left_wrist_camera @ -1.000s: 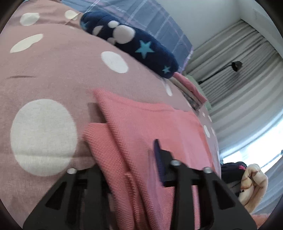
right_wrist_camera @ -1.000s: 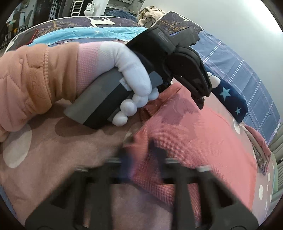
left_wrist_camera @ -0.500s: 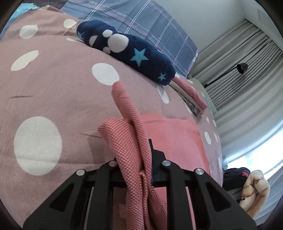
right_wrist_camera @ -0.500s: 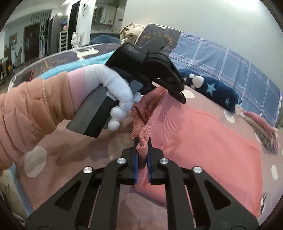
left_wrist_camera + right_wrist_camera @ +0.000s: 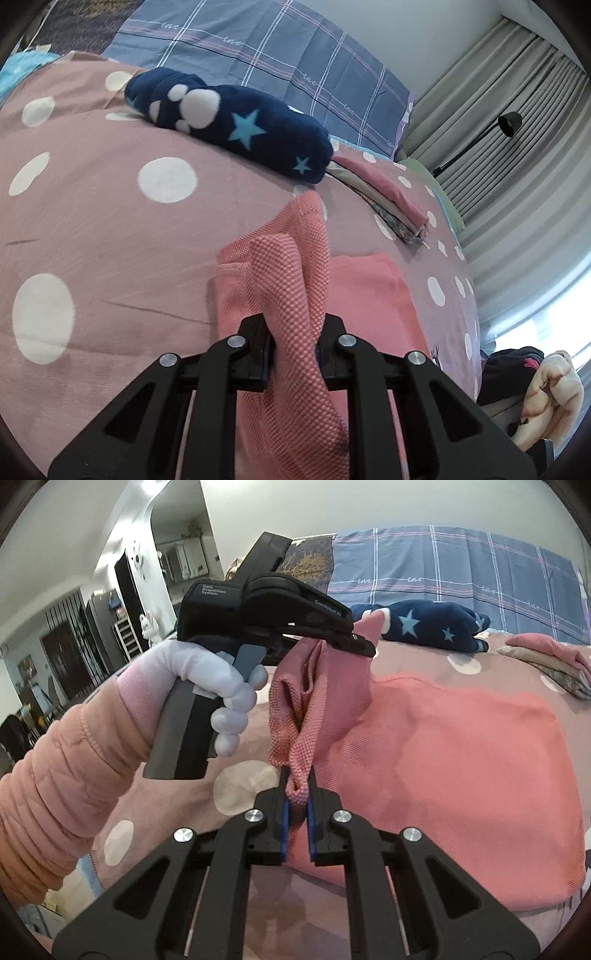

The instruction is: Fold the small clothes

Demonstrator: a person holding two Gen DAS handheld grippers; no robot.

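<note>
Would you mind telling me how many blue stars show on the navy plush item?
2 in the left wrist view: one mid-body, one near its right end; others may be hidden.

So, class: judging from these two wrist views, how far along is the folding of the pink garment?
Done: a stack of folded clothes already lies on the bedspread. In hand: the left gripper and the right gripper each pinch an edge of the pink garment, lifted while the rest lies flat. Left: laying that edge over, further folds, and stacking.
</note>
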